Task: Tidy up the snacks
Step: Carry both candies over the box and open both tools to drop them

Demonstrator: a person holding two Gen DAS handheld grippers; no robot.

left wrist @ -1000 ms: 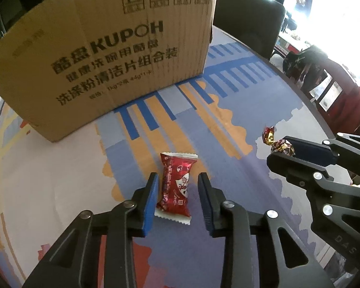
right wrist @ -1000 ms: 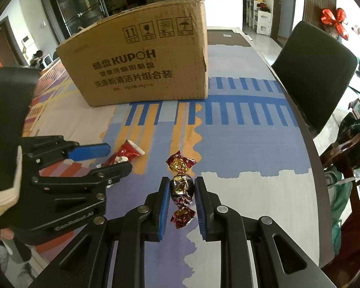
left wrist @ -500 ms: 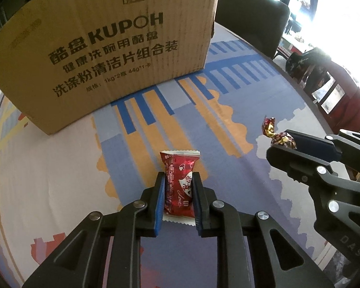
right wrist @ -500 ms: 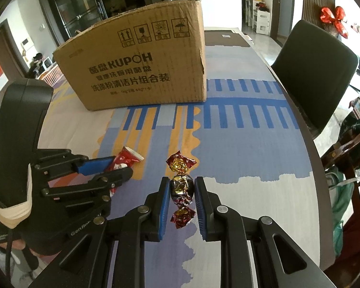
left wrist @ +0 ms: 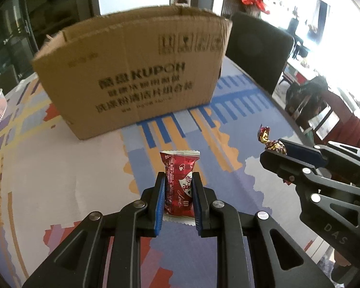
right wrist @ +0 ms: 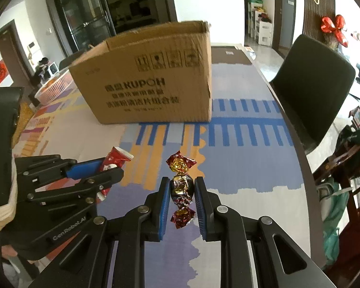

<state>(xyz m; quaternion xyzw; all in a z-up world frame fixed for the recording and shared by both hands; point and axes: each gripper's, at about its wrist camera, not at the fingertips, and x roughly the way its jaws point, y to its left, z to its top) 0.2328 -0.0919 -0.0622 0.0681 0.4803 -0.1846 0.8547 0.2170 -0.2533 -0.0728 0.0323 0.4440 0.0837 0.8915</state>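
Dining-room scene: glass-door cabinets at the back, red bow (right wrist: 333,27) on the right wall, dark chair (right wrist: 312,91) at the right edge of the worktop (right wrist: 247,168), which has a cloth printed in blue, orange and lilac blocks. Open-top cardboard box (right wrist: 151,81) stands upright at the far middle, printed side facing you; its inside is out of sight. White-and-pink basket (right wrist: 52,87) sits left of the box, just beside it in the right wrist view; contents too blurred to tell. Your left tool (left wrist: 178,184) is clamped on 1 red snack packet (left wrist: 180,184): both blue pads (left wrist: 161,204) press its sides, packet upright, crimped top edge sticking out past the fingertips. Frame is motion-blurred around it, and whether the packet's lower edge clears the cloth I can't tell. Your right tool (right wrist: 182,189) is closed on 1 foil-wrapped candy (right wrist: 182,187), red and gold wrapper, pads squeezing the round middle, 1 twisted end pointing forward beyond the tips and the other hanging back between the fingers. Both tools point down and forward toward the box, side by side, left tool (right wrist: 103,170) near the right one but not touching. Both snacks sit well short of the box, over the orange and lilac part of the cloth.
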